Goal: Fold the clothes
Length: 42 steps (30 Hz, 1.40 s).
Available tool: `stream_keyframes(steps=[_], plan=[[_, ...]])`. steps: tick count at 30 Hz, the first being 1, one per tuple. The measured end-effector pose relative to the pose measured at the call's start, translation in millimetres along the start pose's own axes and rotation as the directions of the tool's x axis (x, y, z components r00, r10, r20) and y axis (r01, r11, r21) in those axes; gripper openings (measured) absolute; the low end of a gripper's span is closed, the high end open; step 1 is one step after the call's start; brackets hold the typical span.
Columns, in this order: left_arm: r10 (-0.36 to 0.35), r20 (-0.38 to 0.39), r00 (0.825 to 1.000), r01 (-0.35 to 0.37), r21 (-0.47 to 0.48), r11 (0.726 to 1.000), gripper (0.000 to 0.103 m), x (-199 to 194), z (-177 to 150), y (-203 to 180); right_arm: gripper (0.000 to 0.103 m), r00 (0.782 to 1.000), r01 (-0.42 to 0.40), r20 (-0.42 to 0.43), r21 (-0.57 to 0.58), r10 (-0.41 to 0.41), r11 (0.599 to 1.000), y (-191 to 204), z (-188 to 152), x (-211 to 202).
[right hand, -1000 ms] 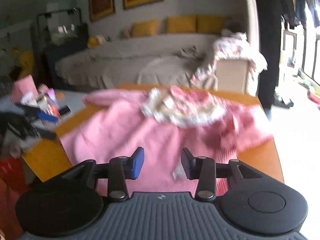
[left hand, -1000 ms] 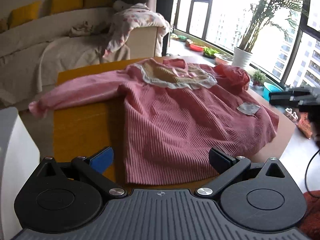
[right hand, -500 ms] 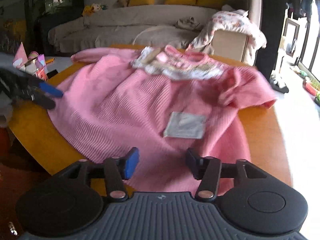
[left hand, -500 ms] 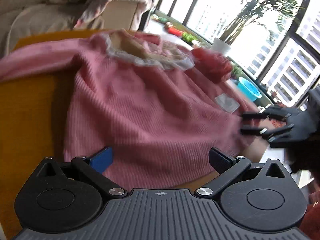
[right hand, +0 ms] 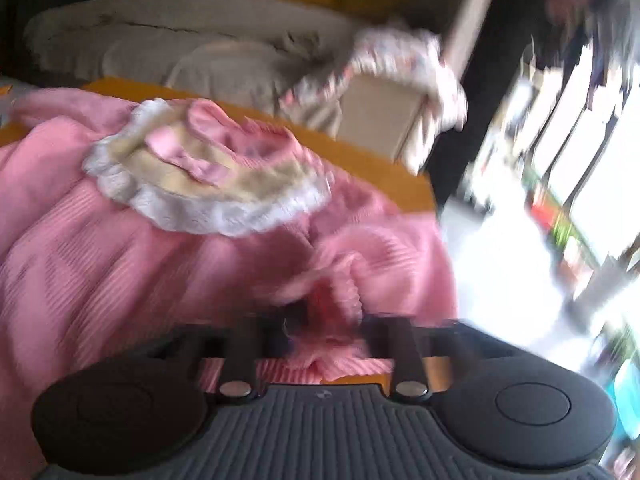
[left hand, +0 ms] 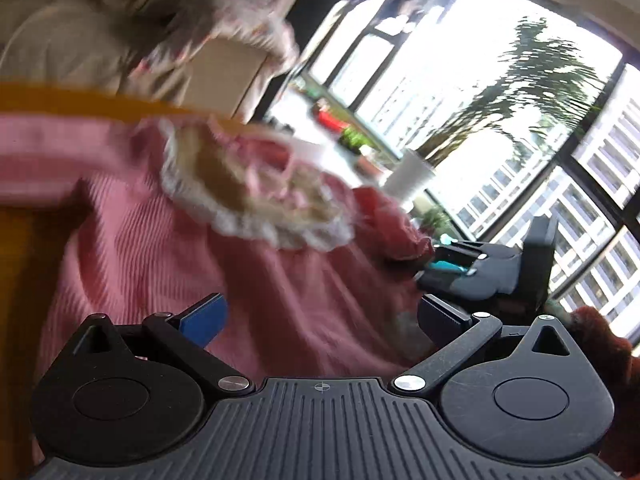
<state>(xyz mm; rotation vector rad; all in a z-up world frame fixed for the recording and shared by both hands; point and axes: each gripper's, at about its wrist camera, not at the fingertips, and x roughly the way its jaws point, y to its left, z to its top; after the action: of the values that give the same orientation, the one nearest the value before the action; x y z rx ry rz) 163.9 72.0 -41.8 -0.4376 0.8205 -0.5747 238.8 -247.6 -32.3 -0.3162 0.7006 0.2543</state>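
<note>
A pink ribbed child's top [left hand: 168, 264] with a white lace-edged collar [left hand: 256, 192] lies spread on the orange table [left hand: 24, 272]. My left gripper [left hand: 320, 314] hovers open over the lower body of the top, nothing between its fingers. My right gripper [left hand: 452, 264] is at the garment's far right sleeve end. In the right wrist view the pink top [right hand: 120, 264] fills the left side, and the bunched sleeve cuff [right hand: 336, 300] sits between the fingers of my right gripper [right hand: 324, 330], which stand apart. Both views are motion-blurred.
A beige sofa [right hand: 168, 40] with a floral cloth [right hand: 400, 64] draped over its arm stands beyond the table [right hand: 380, 160]. Large windows [left hand: 500, 100] and a potted plant [left hand: 412, 176] lie to the right. The table's right edge is close to the sleeve.
Both grippers have moved forward and to the right over the top. The right gripper has come down onto the right sleeve, whose cuff now lies between its fingers.
</note>
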Motion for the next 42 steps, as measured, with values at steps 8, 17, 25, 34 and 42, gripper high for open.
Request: stream_keyframes(steps=[8,17,25,34,42], plan=[[-0.08,0.052,0.995,0.083,-0.062,0.995,0.103,9.1,-8.5,17.4,0.014,0.941,-0.231,0.306,0.255,0.148,0.939,-40.6,107.9,-72.3],[-0.118,0.019,0.993,0.119,-0.061,0.991,0.103,7.8,-8.6,21.6,0.014,0.876,-0.456,0.313,0.292,0.366,0.841,29.0,177.9,-6.7],[-0.133,0.036,0.99,0.135,-0.052,0.989,0.103,2.4,-14.4,23.8,0.048,0.862,-0.496,0.309,0.35,0.402,0.795,59.4,183.5,44.8],[-0.127,0.049,0.991,0.129,-0.037,0.991,0.103,2.3,-16.9,22.4,0.057,0.918,-0.395,0.242,0.486,0.315,0.779,2.1,119.9,64.6],[-0.107,0.044,0.993,0.111,-0.096,0.989,0.103,-5.8,-10.1,28.3,0.059,0.972,-0.234,0.122,0.508,0.2,0.829,-12.8,56.2,95.6]])
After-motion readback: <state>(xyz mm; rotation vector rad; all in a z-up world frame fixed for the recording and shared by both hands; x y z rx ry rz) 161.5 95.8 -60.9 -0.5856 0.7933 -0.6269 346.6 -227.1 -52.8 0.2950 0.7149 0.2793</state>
